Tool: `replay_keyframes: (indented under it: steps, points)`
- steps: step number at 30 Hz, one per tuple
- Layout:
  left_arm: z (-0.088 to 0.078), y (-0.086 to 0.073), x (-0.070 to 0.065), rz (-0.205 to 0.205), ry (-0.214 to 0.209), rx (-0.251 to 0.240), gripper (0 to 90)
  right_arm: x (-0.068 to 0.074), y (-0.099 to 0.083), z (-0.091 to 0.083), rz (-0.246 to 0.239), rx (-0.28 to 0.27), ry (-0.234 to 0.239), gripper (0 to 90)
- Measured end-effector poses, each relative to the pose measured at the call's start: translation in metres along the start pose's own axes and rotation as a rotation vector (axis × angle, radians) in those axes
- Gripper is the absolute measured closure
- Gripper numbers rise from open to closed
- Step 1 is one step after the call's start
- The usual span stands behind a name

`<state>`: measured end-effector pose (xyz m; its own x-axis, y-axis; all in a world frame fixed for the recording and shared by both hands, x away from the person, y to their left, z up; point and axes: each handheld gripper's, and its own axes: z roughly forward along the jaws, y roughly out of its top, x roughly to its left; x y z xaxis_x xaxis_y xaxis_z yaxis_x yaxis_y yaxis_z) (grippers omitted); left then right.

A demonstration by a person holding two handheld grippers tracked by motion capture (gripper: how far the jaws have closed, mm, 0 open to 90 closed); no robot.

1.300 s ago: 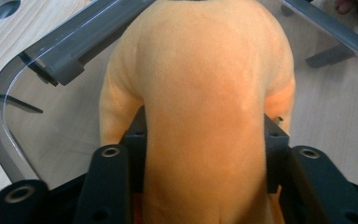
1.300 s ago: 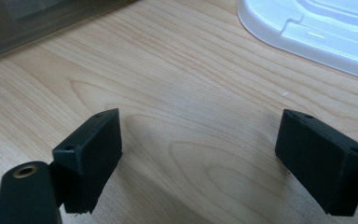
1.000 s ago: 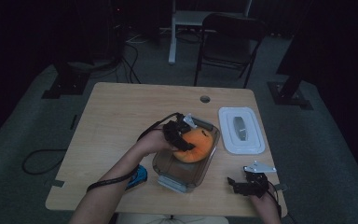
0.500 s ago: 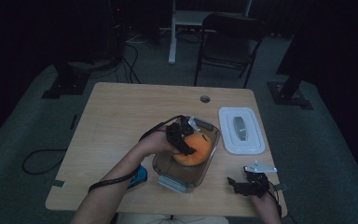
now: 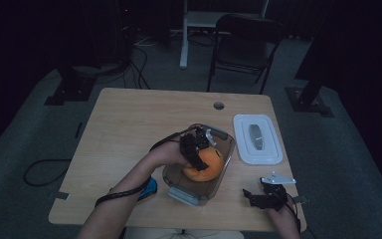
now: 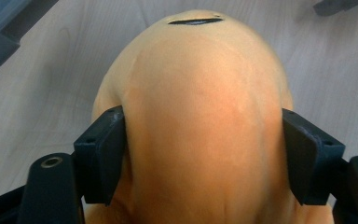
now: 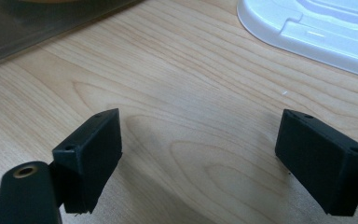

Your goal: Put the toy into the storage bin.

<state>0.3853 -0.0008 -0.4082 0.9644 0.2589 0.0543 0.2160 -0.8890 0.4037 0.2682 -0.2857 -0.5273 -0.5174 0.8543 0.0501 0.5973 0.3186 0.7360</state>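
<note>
Orange bun-like object [image 6: 200, 121] sits between the pads of the left gripper [image 6: 200, 154], whose jaws have just been opening; contact is uncertain. High view places both inside a clear container [image 5: 179, 186]. Right gripper [image 7: 200, 158] stands wide over bare table [image 7: 191, 93], white lid [image 7: 317, 32] ahead and to its right.

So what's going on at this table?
A person holds a two-jaw gripper in each hand. The left gripper is at an orange, bun-like thing inside a clear container; its jaws have just been opening, and the thing sits between them, seemingly being let go. The right gripper rests open over the bare table. A white lid lies beside the container.
</note>
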Motion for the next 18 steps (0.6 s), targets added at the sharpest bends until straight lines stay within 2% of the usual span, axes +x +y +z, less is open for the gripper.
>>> replay_keyframes:
  steps: [3,7,9,14,18]
  points:
    - [-0.001,-0.001,-0.002,0.016,-0.002,-0.001,22.1,0.0,0.0,0.0,-0.001,0.001,-0.001,14.1]
    - [-0.003,-0.002,-0.002,0.009,-0.008,-0.018,18.7,0.0,0.0,0.0,0.0,0.0,0.0,14.1]
    - [-0.008,-0.003,0.0,-0.013,-0.028,-0.053,17.9,0.0,0.0,0.0,-0.001,0.001,-0.002,14.1]
    - [-0.012,-0.006,0.001,-0.033,-0.02,-0.071,17.3,0.0,0.0,0.0,-0.004,0.002,-0.004,14.1]
    - [-0.019,-0.012,0.002,-0.053,-0.022,-0.104,17.3,0.001,0.0,0.0,-0.005,0.002,-0.004,14.1]
